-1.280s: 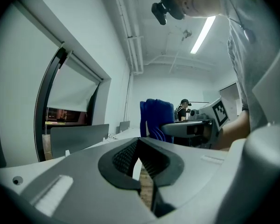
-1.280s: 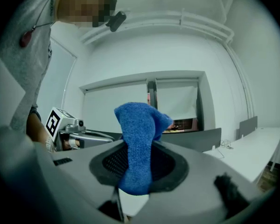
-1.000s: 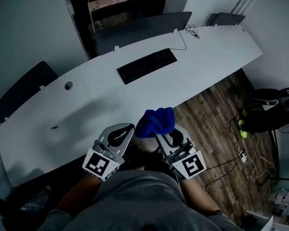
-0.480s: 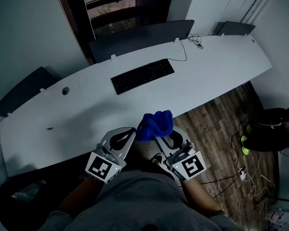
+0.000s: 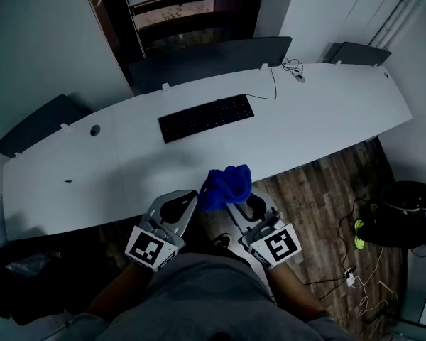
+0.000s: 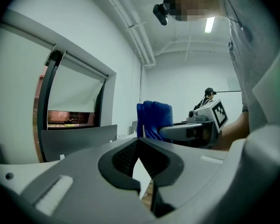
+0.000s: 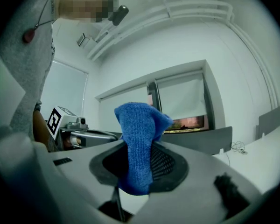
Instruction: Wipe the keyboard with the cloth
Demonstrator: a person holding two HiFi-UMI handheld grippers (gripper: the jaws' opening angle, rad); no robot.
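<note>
The black keyboard (image 5: pixel 206 118) lies on the long white desk (image 5: pixel 319 112), towards its far edge. Both grippers are held close to the person's body, short of the desk's near edge. My right gripper (image 5: pixel 233 203) is shut on a bunched blue cloth (image 5: pixel 226 187), which sticks up out of its jaws (image 7: pixel 139 125). Just left of it, my left gripper (image 5: pixel 187 194) is shut with nothing between its pads (image 6: pixel 139 143). The left gripper view shows the cloth (image 6: pixel 154 118) and the right gripper (image 6: pixel 186 130) to its right.
Dark grey partitions (image 5: pixel 206 55) stand behind the desk, and another (image 5: pixel 39 123) at its left end. A thin cable (image 5: pixel 273 84) runs across the desk's far side, and a grommet hole (image 5: pixel 94 130) sits left. Wood floor (image 5: pixel 319 190) with a black bag (image 5: pixel 405 204) and cables lies right.
The head view has swung, so the desk and keyboard now sit lower and more level in the frame. Both grippers keep the same pose, the right still holding the cloth.
</note>
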